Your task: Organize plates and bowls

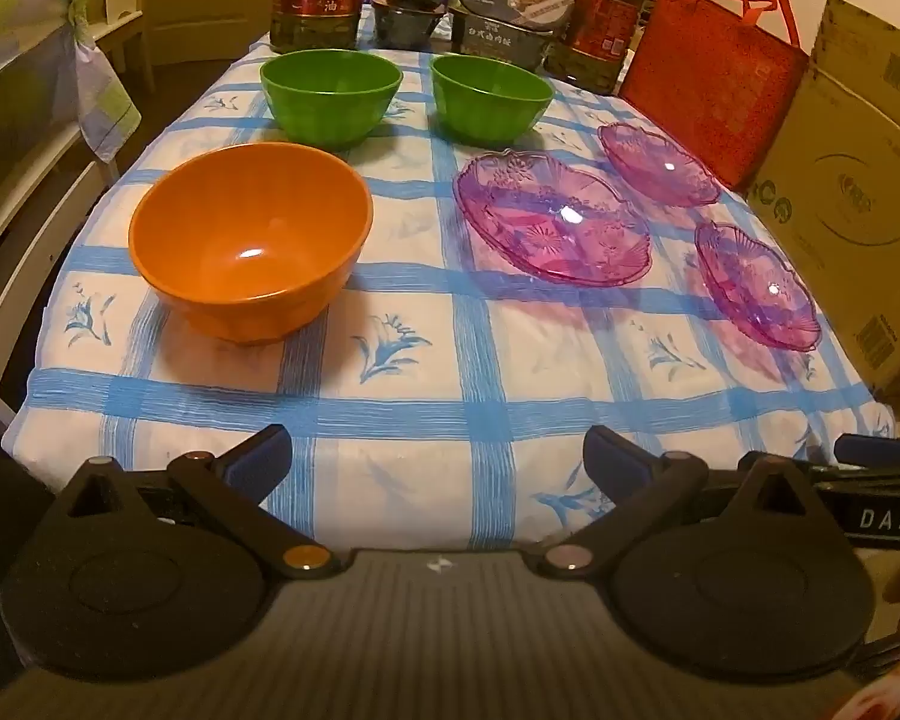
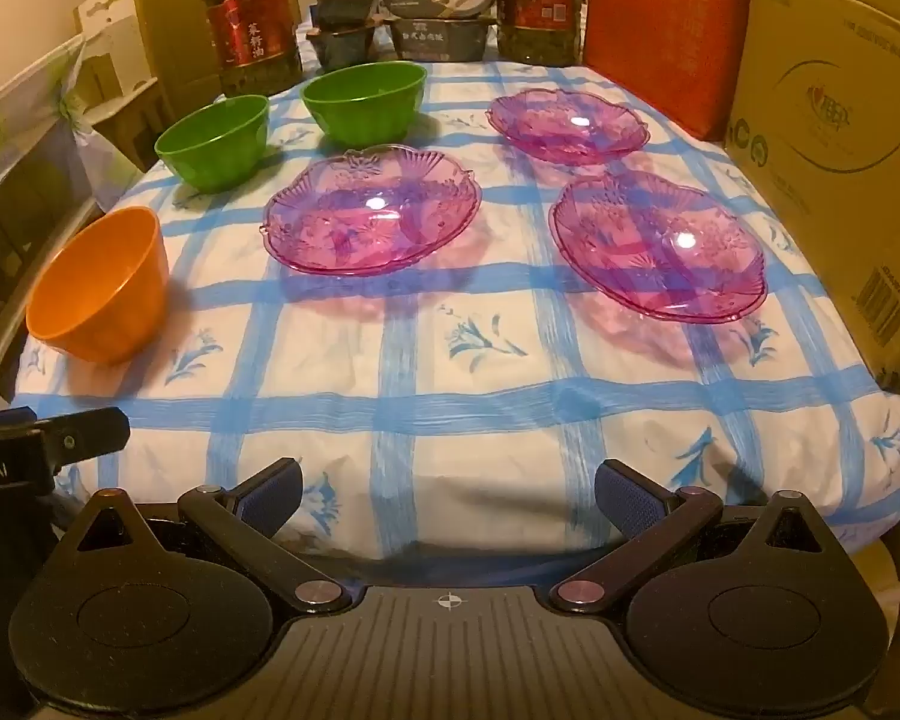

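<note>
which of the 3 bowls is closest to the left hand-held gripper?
The orange bowl. It sits alone at the near left; both green bowls stand side by side farther back.

The right gripper (image 2: 449, 495) hangs with its blue-padded fingers (image 2: 276, 495) spread wide over a blue-checked white tablecloth (image 2: 450, 354). Three translucent purple plastic plates (image 2: 372, 210) (image 2: 660, 246) (image 2: 567, 123) lie apart. Left stand two green plastic bowls (image 2: 216, 141) (image 2: 363, 99) and an orange plastic bowl (image 2: 99, 285), which seems tilted.

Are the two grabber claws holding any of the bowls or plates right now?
No. The left gripper and right gripper are both open and hold nothing. The orange plastic bowl and nearest purple see-through plate sit untouched on the tablecloth.
</note>
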Motion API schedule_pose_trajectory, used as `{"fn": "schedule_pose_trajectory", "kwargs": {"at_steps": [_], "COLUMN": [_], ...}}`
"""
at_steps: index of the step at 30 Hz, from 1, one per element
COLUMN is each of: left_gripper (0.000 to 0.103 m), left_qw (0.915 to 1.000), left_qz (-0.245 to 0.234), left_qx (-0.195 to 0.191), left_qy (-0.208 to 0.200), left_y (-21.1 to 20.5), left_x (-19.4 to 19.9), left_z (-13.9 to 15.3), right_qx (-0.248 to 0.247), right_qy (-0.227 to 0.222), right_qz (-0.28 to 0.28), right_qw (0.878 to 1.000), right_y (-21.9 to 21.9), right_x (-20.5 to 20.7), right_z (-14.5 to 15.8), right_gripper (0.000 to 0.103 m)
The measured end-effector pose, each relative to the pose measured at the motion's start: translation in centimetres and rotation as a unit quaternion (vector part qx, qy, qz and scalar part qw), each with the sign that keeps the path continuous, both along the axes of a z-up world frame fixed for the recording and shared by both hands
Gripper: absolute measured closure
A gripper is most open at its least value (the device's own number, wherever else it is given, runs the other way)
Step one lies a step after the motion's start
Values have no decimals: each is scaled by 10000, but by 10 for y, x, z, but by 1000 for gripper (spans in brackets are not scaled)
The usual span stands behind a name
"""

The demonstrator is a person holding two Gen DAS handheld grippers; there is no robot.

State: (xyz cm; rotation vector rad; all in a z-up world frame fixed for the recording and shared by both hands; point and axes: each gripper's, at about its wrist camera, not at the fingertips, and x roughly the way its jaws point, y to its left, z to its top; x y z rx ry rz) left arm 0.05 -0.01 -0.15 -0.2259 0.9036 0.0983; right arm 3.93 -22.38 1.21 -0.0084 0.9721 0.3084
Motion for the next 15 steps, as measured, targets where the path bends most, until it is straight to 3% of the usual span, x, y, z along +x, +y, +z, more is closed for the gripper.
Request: {"fn": "schedule_pose_trajectory", "kwargs": {"at_steps": [15], "left_gripper": [1], "left_qw": [9999], "left_qz": [-86], "left_qx": [2], "left_qy": [-66], "left_y": [-4], "left_x": [1], "left_z": [4], "right_qx": [10], "right_qy": [-13], "right_qz": [-6], "right_qw": [10000], "right_y": [17], "right_x": [-6], "right_z": [3], "right_gripper": [0]}}
